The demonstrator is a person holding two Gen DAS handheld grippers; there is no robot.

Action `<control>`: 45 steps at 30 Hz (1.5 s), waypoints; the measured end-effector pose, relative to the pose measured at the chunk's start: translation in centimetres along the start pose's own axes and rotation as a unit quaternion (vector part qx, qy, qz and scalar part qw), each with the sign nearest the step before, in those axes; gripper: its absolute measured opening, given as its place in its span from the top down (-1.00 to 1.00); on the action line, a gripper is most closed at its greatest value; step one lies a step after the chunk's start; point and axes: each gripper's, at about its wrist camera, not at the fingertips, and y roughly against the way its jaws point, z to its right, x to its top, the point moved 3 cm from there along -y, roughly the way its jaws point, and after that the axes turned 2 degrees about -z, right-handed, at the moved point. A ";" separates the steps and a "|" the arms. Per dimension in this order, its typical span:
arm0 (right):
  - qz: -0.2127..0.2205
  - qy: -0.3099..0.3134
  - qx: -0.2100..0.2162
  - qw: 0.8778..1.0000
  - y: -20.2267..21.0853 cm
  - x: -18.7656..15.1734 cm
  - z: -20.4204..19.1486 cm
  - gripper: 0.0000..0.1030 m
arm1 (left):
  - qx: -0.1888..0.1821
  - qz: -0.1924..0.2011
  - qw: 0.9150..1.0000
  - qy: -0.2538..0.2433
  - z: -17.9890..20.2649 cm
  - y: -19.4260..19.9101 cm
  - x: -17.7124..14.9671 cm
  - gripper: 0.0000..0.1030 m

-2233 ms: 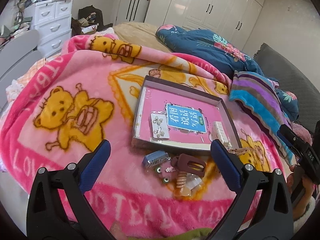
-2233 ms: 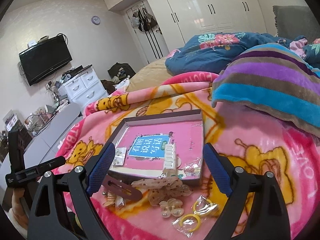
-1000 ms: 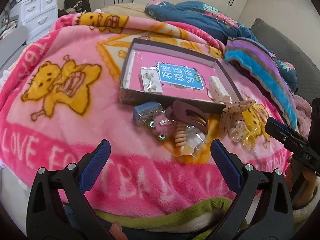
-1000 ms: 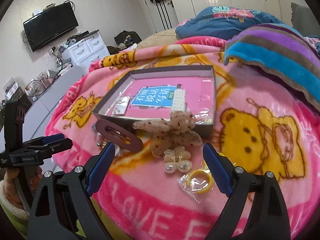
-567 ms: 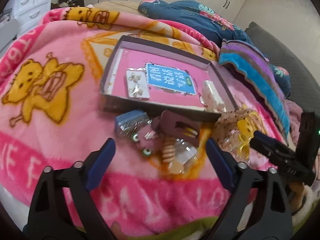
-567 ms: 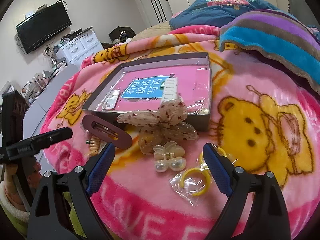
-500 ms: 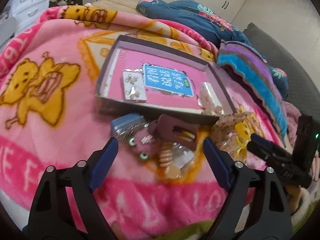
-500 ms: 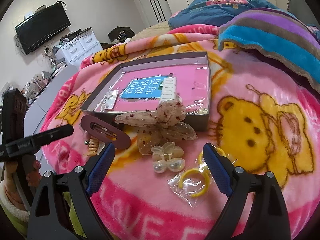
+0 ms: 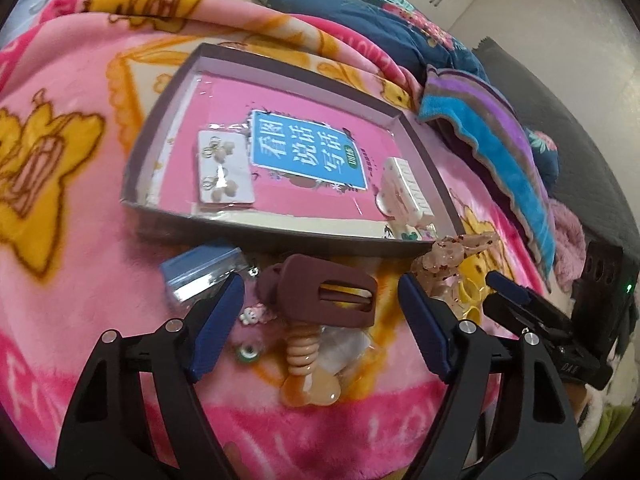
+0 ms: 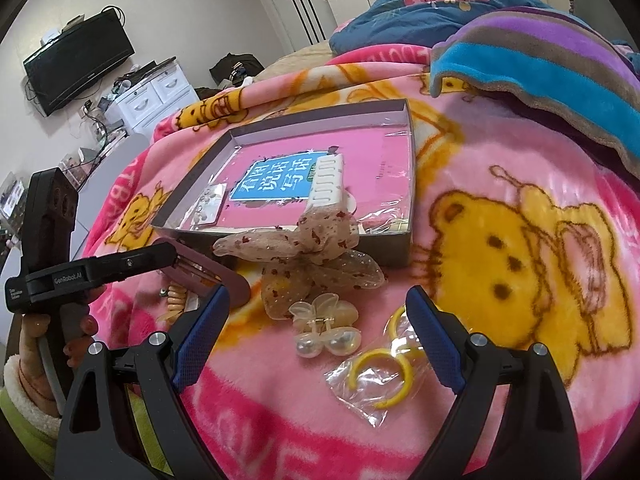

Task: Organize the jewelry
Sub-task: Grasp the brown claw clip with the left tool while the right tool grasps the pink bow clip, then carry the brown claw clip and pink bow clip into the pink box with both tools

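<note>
Spread over the bed, a pink blanket with yellow cartoon bears carries everything. Far of centre sits a shallow grey tray, its floor lined by a pink booklet with a blue label; a card of pale earrings lies at the tray's left and a white toothed hair clip at its right.

Near the tray's front wall the loose jewelry is heaped on the blanket. A large brown claw clip, matte with a rectangular slot, lies between the pads of the left claw; those jaws have just been closing, but gaps show on both sides and the pads do not touch it. Under the brown clip's near edge a peach ribbed clip sticks out toward the camera. Left of it is a small blue clear-fronted packet, partly behind the left pad, with tiny charms near it.

Further right, a sheer speckled bow rests against the tray wall. Just near of it stands a translucent flower clip with two pearls, and right of that yellow rings in a clear bag. The right claw hangs wide open over these, holding nothing.
</note>
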 end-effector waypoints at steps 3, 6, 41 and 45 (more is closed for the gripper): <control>0.001 -0.003 0.001 1.000 -0.2 0.3 0.2 -0.72 | 0.004 -0.003 1.000 -0.013 0.7 -0.5 0.2 -0.38; -0.001 -0.007 0.002 1.000 -0.6 0.6 0.4 -0.72 | 0.008 -0.006 1.000 -0.016 0.9 -0.9 0.4 -0.15; 0.036 0.016 0.020 0.999 0.1 2.7 0.0 0.68 | 0.002 0.056 0.998 -0.031 2.2 5.0 0.7 0.66; 0.047 0.012 0.030 0.998 1.5 3.0 -0.1 0.68 | 0.001 0.067 0.997 -0.035 2.6 6.1 1.1 0.66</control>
